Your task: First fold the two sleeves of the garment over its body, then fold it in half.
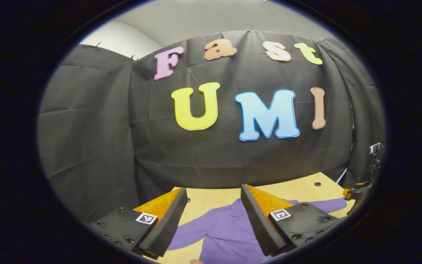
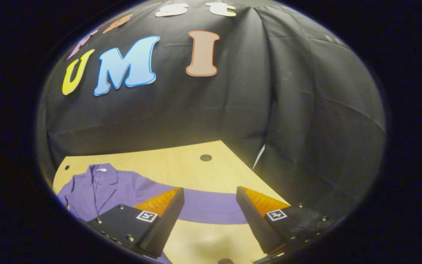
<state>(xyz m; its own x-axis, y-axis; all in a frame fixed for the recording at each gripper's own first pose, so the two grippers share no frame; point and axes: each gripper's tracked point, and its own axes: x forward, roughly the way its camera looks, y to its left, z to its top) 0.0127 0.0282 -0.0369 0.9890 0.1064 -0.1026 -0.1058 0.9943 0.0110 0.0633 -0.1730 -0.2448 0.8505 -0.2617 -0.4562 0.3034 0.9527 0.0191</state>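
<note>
Nothing folded yet: the purple garment [image 1: 225,231] lies spread flat on the worktop [image 2: 181,165], both sleeves still out.

At the bottom of the left gripper view, the left gripper [image 1: 214,220] hangs with fingers apart above the garment's chest and collar, one sleeve trailing lower left, the other reaching right towards the other gripper [image 1: 357,190]. The right gripper view has the right gripper [image 2: 210,216], likewise apart and empty, over an outstretched sleeve [image 2: 211,211], with the collar [image 2: 99,172] at lower left and a dark hole [image 2: 206,157] in the bare wood beyond.

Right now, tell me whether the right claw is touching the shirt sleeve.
Cannot tell. In the right gripper view the open right claw frames the purple sleeve lying on the table, but its height above the cloth isn't clear.
</note>
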